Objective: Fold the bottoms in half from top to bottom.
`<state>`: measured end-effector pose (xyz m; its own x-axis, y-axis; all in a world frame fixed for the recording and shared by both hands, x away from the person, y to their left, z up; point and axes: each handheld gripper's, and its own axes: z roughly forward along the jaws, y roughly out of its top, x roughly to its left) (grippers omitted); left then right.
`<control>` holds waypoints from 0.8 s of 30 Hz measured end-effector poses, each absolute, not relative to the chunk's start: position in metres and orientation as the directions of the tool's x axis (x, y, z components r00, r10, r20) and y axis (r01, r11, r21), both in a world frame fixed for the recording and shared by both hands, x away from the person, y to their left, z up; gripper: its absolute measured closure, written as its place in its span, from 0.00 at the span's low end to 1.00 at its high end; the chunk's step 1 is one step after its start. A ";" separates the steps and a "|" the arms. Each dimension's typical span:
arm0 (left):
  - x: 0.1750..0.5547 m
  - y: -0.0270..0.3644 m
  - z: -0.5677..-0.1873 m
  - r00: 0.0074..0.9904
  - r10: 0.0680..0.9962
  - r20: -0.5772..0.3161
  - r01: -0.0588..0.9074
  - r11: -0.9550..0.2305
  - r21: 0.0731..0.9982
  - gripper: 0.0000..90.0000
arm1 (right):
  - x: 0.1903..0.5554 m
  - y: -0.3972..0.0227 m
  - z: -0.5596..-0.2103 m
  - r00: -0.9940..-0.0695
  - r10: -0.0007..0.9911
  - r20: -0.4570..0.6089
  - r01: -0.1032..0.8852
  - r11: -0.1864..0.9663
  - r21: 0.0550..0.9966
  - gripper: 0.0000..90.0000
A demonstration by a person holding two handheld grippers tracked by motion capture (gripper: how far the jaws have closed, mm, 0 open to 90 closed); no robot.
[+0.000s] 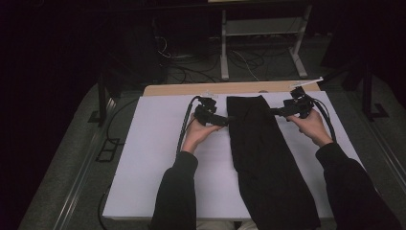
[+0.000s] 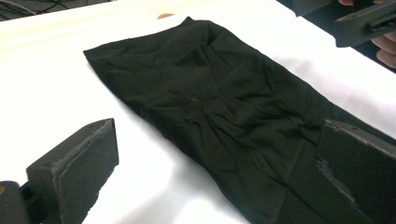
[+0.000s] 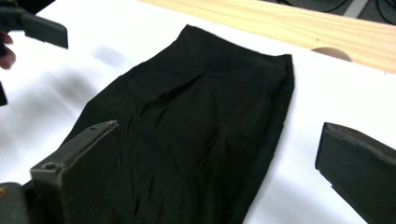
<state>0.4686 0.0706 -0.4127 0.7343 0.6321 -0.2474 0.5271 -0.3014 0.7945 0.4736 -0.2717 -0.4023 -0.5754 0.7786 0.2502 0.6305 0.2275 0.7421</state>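
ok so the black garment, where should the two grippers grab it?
Probably the far end of the black garment, one top corner each. It lies flat and lengthwise on the white table cover, with straight side edges. The left gripper comes in from its left edge, the right gripper from its right; both are open and level with that end, so fingers can slide under the hem.

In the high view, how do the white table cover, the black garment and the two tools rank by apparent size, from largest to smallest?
1. White cover.
2. Black garment, long and narrow.
3. Left tool and right tool: they look about alike, both small, so I do not rank them.
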 end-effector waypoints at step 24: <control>0.492 0.050 -0.445 0.580 0.683 -0.445 0.680 -0.104 0.726 0.00 | 0.502 -0.276 -0.430 -0.496 0.796 0.348 0.726 0.159 0.669 0.10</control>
<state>0.4919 0.0496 -0.4452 0.5798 0.6828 -0.4445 0.6795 -0.1042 0.7262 0.5018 -0.2758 -0.4303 -0.4959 0.7955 0.3482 0.7257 0.1594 0.6692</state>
